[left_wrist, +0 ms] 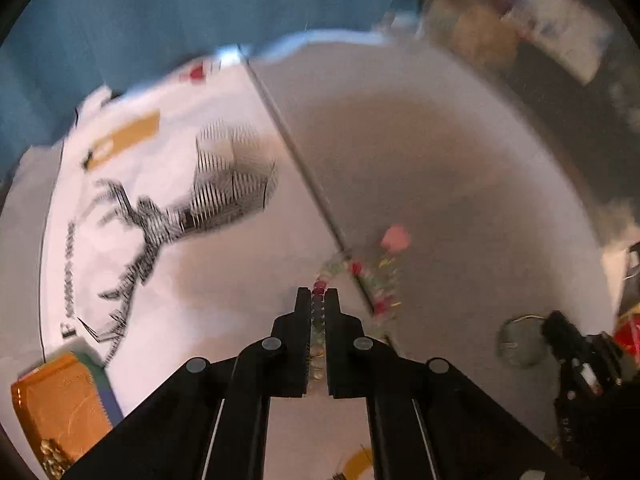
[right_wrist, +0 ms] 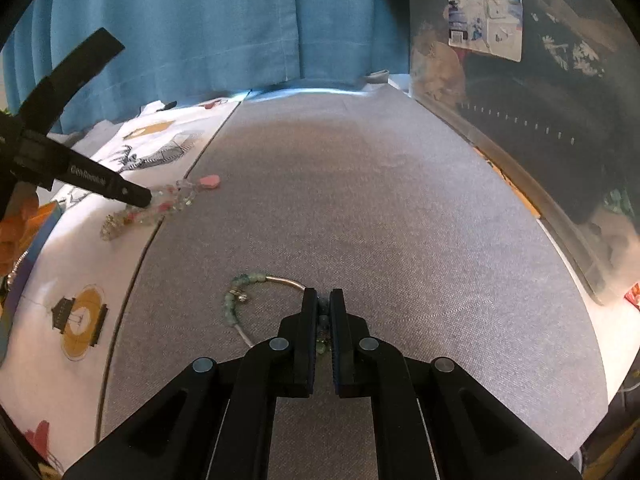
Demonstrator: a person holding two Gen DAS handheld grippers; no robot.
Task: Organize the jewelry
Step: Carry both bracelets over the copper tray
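**Jewelry pinched in both grippers over the grey mat**

Jewelry sits in two places relative to the grey woven fabric mat (right_wrist: pixel 360 208). A string of clear, green and red beads with a pink tag (left_wrist: pixel 360 276) straddles the mat's left seam, and the left gripper (left_wrist: pixel 319 300) is clamped on one end of it. A silver bangle with pale green beads (right_wrist: pixel 256 300) lies on the mat's near part, the right gripper (right_wrist: pixel 323 300) closed on its rim. Lifting slowly should keep the loose bead string from snagging at the seam. An orange box (left_wrist: pixel 56 404) sits left of the mat, gold beads at its corner; its inside is hidden.
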